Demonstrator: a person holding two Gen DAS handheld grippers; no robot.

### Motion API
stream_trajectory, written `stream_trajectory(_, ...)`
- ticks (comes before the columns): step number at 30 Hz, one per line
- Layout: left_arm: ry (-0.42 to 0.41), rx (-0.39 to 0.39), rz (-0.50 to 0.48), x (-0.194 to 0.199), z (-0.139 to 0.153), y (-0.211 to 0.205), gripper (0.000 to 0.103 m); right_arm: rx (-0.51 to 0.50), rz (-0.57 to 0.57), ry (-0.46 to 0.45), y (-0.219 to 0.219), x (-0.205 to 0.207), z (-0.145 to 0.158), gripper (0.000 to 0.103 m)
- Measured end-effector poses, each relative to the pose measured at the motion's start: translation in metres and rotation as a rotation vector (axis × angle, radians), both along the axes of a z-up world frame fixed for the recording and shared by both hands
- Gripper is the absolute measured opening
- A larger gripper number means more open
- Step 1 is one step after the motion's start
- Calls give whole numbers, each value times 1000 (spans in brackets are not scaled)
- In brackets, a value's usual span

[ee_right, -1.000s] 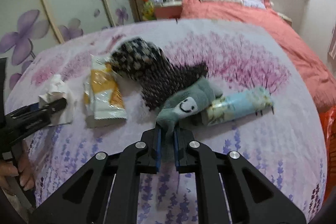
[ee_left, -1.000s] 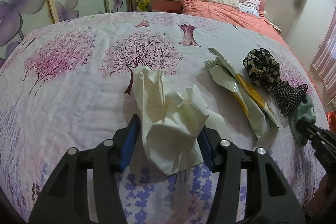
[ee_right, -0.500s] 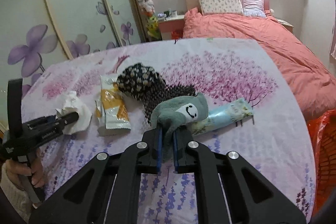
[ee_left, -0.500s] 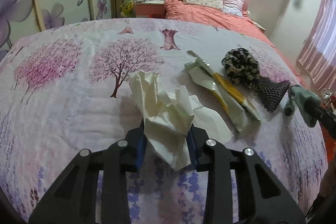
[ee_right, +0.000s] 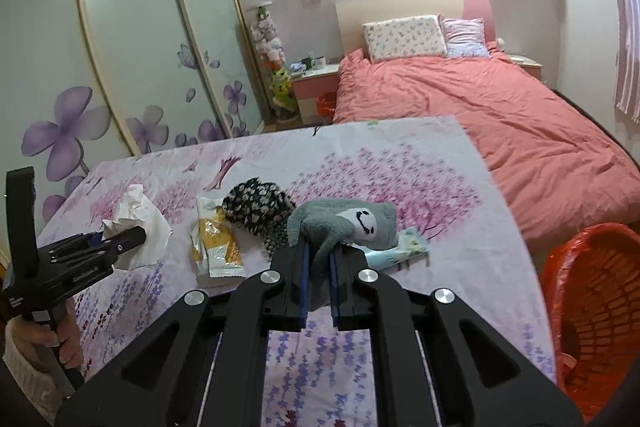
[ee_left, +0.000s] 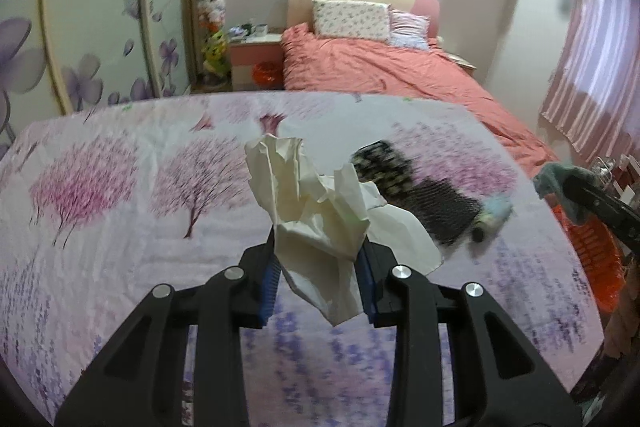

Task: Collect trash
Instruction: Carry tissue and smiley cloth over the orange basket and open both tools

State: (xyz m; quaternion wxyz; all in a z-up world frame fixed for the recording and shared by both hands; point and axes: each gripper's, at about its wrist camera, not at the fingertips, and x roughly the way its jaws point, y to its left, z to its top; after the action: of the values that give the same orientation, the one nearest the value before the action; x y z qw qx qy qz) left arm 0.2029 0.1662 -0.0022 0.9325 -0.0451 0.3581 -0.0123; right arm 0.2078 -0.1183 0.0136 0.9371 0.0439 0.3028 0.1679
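Note:
My left gripper (ee_left: 318, 263) is shut on a crumpled white tissue (ee_left: 316, 211) and holds it above the floral table cover; it also shows in the right wrist view (ee_right: 136, 233). My right gripper (ee_right: 319, 259) is shut on a grey sock with a smiley face (ee_right: 344, 223), lifted off the table; it shows at the right edge of the left wrist view (ee_left: 560, 183). A yellow-white snack wrapper (ee_right: 216, 247), a black-and-cream patterned sock (ee_right: 256, 207) and a pale blue tube wrapper (ee_right: 404, 251) lie on the table.
An orange mesh basket (ee_right: 592, 291) stands off the table's right edge, also in the left wrist view (ee_left: 596, 247). A bed with a coral duvet (ee_right: 480, 107) lies behind the table. Sliding wardrobe doors (ee_right: 120, 47) run along the left.
Both grippers have risen and drawn back from the table with their loads. The left gripper has closed tighter on the tissue. The orange basket has come into view at the right.

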Motion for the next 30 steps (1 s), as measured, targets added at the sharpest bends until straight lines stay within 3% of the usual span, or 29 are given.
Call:
stream_trajectory(10,-64,14,-145,-8,33,-68,33,-63,-92,-102,-32,-29,21,8)
stream_trajectory(19,-110,36,-284,-15,49,-137,33,-217,-248,-142,-65,-42,19,8)
stream_trajectory(30,-120,9,-433,-17,49,-209,33,-185,-370,-121,-131,-49,13,8)
